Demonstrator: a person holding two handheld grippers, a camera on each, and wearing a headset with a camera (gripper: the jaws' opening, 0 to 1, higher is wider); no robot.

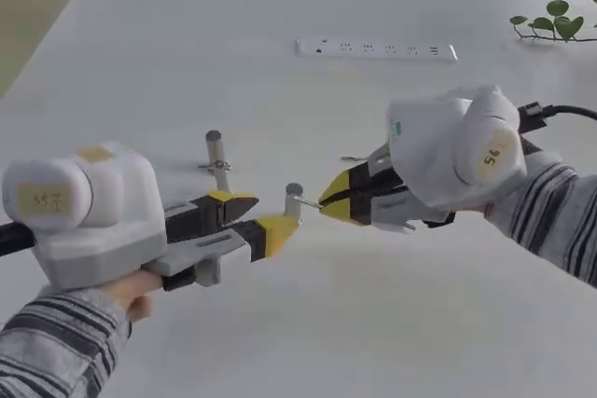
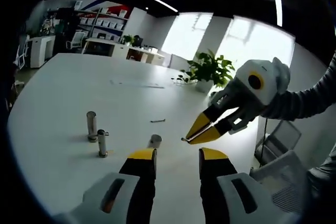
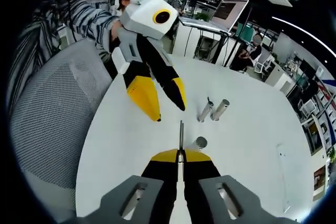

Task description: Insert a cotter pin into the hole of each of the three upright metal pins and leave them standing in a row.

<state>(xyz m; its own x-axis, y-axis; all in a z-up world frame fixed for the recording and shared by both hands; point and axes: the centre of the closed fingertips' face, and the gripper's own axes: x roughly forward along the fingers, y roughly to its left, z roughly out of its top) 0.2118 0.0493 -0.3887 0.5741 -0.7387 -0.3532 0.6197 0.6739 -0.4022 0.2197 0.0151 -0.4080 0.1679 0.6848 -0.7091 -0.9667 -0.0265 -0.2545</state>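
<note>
Gripping a cotter pin (image 3: 181,136) by one end, the right gripper (image 3: 180,157) has its jaws closed flat on the wire. The cotter pin's long axis runs straight on from the jaw tips. In the head view it lies roughly level and points leftward, its free end at the head of the nearest metal pin (image 1: 294,195), which stands upright on the white table (image 1: 373,323). Whether the tip has entered the hole cannot be made out, as the wire is thin and the hole is too small to see. The left gripper (image 2: 177,156) has its jaws wide apart and grasps nothing. One yellow tip sits just beside the nearest metal pin and hides its lower part. Farther back stand a second metal pin (image 2: 102,144), upright with a fitted cotter pin (image 2: 105,133) crosswise near its top, and just beside it a third metal pin (image 2: 92,124), also upright. In the head view these two overlap and are hard to separate. A loose cotter pin (image 2: 157,120) lies flat on the table beyond. A power strip (image 1: 378,48) lies at the far side, and a potted plant (image 1: 555,20) is cut off at the frame's edge.
</note>
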